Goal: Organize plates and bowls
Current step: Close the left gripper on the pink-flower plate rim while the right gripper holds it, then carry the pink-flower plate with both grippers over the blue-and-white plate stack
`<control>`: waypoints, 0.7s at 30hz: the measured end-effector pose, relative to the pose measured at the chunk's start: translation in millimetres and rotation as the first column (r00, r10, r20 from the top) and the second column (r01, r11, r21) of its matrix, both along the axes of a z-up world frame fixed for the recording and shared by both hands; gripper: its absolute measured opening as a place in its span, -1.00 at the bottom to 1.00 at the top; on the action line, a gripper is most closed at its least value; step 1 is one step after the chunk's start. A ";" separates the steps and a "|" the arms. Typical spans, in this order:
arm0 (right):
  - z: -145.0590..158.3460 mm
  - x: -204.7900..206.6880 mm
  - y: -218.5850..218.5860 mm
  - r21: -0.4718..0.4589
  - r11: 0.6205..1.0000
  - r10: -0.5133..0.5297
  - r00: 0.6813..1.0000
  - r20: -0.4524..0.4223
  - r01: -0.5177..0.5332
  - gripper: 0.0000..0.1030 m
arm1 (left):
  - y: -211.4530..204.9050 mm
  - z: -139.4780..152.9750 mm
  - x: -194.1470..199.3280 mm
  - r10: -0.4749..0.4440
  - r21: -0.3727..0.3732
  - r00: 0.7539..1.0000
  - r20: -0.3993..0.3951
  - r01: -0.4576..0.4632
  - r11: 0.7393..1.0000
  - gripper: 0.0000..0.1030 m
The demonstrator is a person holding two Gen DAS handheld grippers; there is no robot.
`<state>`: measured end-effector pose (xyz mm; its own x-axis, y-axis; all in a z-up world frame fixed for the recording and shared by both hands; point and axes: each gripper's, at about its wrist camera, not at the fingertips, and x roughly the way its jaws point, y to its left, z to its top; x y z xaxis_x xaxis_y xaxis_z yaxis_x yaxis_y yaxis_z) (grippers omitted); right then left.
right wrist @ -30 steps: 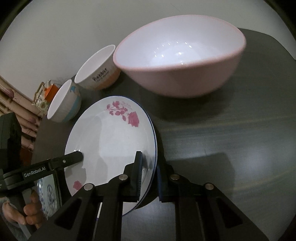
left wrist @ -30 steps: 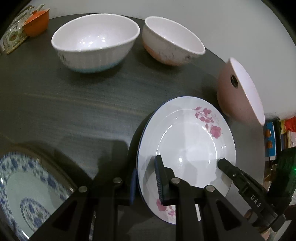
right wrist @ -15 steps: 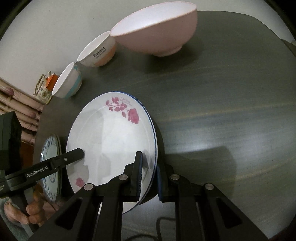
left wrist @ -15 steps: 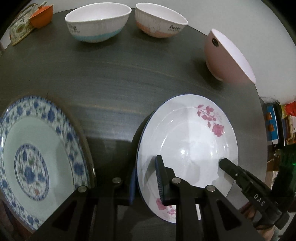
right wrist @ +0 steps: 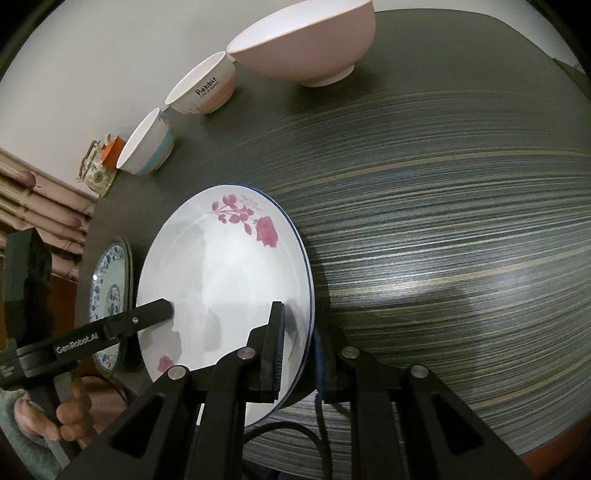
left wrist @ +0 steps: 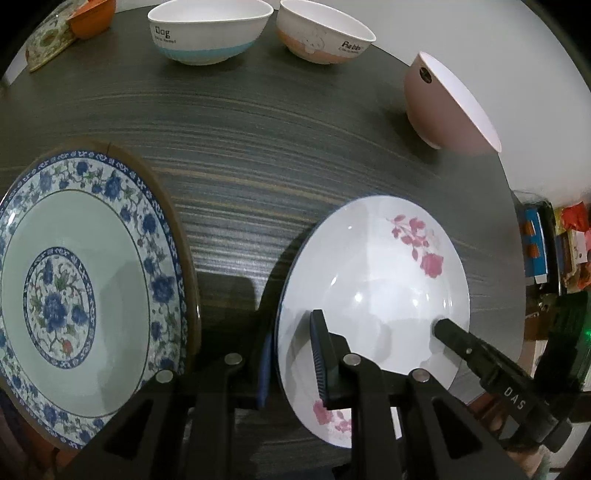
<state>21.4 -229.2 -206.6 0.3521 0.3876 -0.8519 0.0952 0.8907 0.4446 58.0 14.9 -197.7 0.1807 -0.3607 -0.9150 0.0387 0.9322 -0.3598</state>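
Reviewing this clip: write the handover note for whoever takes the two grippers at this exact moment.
Left gripper: shut on the near-left rim of the rose plate.
Right gripper: shut on the same plate's opposite rim, so both carry it, held above the dark table.
Blue-patterned plate lies flat to the left.
Dog bowl, Rabbit bowl and pink bowl stand separately at the far edge.
Done: rose plate picked up.
Left: probably set it on the blue-patterned plate, then sort the bowls.

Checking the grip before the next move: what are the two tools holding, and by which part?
Both hold the rose plate by its rim: the left tool on one edge, the right tool on the opposite edge.
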 end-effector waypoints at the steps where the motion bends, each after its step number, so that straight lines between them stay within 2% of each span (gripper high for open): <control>1: -0.1 0.5 0.1 0.001 1.000 0.001 1.000 0.000 -0.001 -0.71 | 1.5 -0.1 1.5 0.000 -0.002 1.000 0.003 0.000 1.000 -0.61; 6: -0.4 0.6 -1.1 -0.001 1.000 0.002 1.000 0.010 -0.002 -0.71 | 0.8 -1.8 8.1 -0.007 -0.001 1.000 0.014 0.007 1.000 -0.63; 7: -0.5 0.9 -0.8 -0.003 1.000 0.004 1.000 0.012 -0.004 -0.71 | -13.6 -4.2 22.4 -0.010 0.005 1.000 0.017 0.010 1.000 -0.63; 21: 7.1 -2.8 -2.9 -0.014 1.000 -0.010 0.999 0.044 0.011 -0.78 | -7.1 4.9 11.8 0.001 -0.019 0.999 0.052 0.000 1.000 -0.67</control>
<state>18.6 -232.1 -199.4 0.3935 0.3712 -0.8411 0.0854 0.8961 0.4355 69.8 7.8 -192.8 0.2280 -0.3780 -0.8973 0.0571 0.9252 -0.3753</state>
